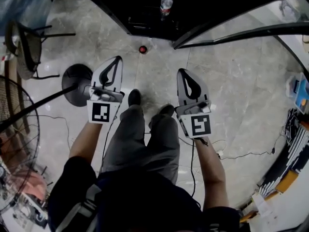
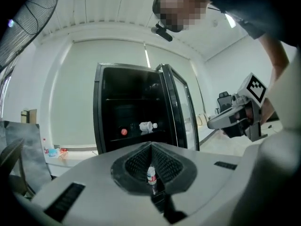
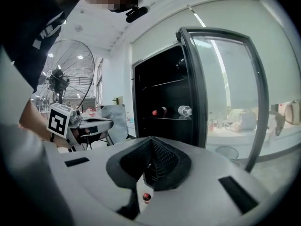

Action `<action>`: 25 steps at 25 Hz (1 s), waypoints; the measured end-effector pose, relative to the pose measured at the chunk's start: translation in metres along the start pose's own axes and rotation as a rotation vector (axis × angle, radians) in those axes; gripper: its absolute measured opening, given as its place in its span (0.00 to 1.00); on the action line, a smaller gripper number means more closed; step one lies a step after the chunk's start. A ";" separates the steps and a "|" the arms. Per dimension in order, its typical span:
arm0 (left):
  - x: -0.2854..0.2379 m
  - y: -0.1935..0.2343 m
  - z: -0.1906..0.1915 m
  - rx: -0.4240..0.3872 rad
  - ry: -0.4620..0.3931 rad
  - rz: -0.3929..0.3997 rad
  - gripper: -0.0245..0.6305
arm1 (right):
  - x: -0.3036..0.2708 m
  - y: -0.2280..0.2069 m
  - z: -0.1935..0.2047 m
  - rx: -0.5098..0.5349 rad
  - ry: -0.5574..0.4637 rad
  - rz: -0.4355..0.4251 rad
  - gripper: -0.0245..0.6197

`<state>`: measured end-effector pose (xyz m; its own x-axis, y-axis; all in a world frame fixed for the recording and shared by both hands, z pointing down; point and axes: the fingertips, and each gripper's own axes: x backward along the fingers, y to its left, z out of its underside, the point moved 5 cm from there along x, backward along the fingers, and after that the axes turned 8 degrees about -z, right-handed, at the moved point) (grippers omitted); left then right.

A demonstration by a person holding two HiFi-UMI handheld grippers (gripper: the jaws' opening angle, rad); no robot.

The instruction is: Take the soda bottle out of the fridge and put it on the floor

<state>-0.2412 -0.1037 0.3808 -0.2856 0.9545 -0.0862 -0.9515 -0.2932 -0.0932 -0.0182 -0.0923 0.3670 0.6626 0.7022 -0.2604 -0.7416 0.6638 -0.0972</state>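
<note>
A dark soda bottle with a red cap (image 1: 143,49) stands on the stone floor just in front of the open black fridge (image 1: 145,13). In the right gripper view its cap (image 3: 146,197) shows low down, through the gap under the jaws. Both grippers are raised in front of the person, well above that bottle. My left gripper (image 1: 118,58) (image 2: 151,145) is shut and empty. My right gripper (image 1: 180,71) (image 3: 150,139) is also shut, with nothing between its pads. On a fridge shelf lie another dark red-capped bottle (image 3: 159,111) and a clear bottle (image 3: 185,110) (image 2: 147,125).
A clear bottle with a white label (image 1: 165,4) stands low inside the fridge. The fridge's glass door (image 1: 231,33) (image 3: 225,93) hangs open to the right. A standing fan's round base (image 1: 77,83), a chair (image 1: 24,47) and floor cables (image 1: 241,154) are nearby.
</note>
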 end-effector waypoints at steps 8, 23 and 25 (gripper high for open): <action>0.021 -0.005 -0.134 0.049 -0.021 -0.017 0.07 | 0.064 0.020 -0.118 -0.027 -0.046 0.071 0.07; 0.055 -0.020 -0.299 0.067 -0.044 -0.003 0.07 | 0.152 0.024 -0.263 -0.002 -0.095 0.217 0.07; 0.064 -0.023 -0.318 0.062 -0.054 -0.007 0.07 | 0.165 0.027 -0.277 0.002 -0.102 0.236 0.07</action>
<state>-0.2008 -0.0533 0.0615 -0.2834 0.9584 -0.0322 -0.9582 -0.2844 -0.0316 0.0416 -0.0298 0.0555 0.4782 0.8602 -0.1771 -0.8769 0.4787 -0.0429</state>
